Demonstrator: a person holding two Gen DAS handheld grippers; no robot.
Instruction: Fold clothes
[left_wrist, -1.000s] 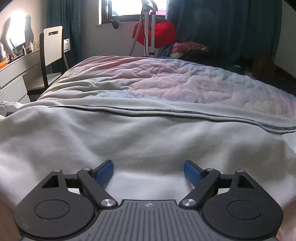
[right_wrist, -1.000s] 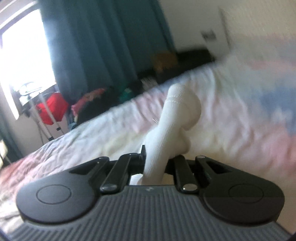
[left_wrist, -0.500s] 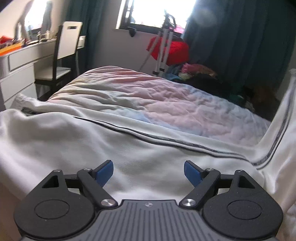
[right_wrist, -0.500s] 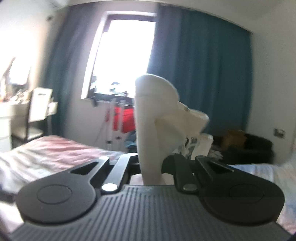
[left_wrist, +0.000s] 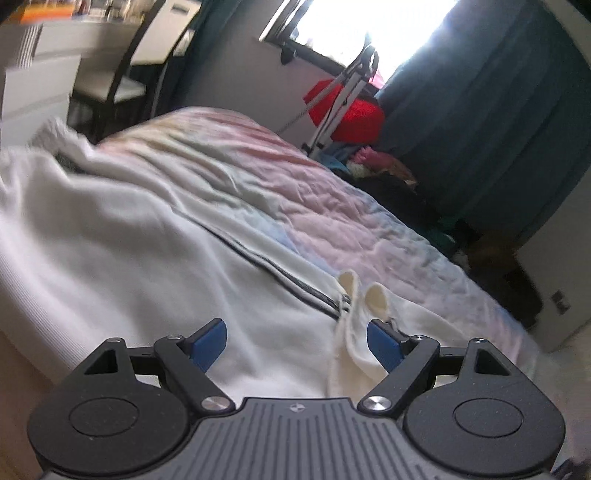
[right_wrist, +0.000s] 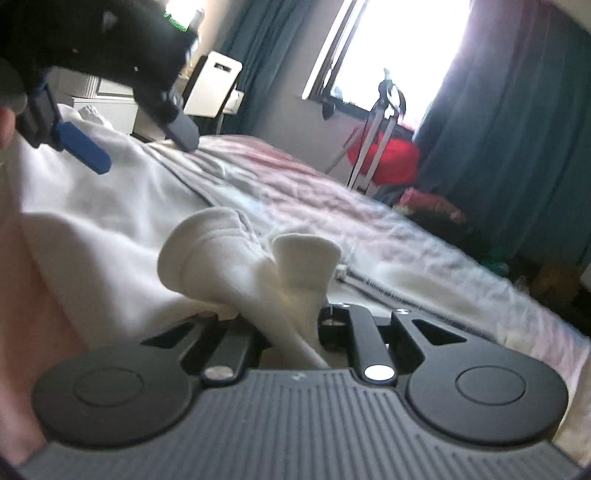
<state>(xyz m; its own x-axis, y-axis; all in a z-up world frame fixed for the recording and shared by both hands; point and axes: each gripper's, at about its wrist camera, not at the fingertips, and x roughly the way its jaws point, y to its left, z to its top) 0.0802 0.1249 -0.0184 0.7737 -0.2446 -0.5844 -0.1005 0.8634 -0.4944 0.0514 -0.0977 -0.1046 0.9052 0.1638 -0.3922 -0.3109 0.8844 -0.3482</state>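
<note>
A white sweatshirt (left_wrist: 129, 240) with a dark striped seam (left_wrist: 277, 273) lies spread on the bed. My right gripper (right_wrist: 291, 328) is shut on its bunched ribbed sleeve cuff (right_wrist: 258, 266), which sticks up from the jaws just over the sweatshirt body (right_wrist: 110, 206). In the left wrist view, the cuff ends (left_wrist: 364, 295) lie across the garment near the right pad. My left gripper (left_wrist: 295, 343) hovers open above the sweatshirt with nothing between its blue pads. It also shows in the right wrist view as the left gripper (right_wrist: 136, 144), open at the upper left, with a fingertip (right_wrist: 5, 123) of the person beside it.
The bed carries a pastel quilt (left_wrist: 314, 192). Beyond it stand a chair (left_wrist: 122, 81) and a white desk (left_wrist: 44, 66) on the left, and a tripod (left_wrist: 343, 92) with a red bag (left_wrist: 351, 114) under the window. Clothes (left_wrist: 376, 166) are piled by the dark curtain (left_wrist: 498, 110).
My right gripper has swung left and down with the sleeve cuff, bringing it over the sweatshirt. My left gripper has rolled and shifted sideways, staying open; the cuff now appears in its view.
</note>
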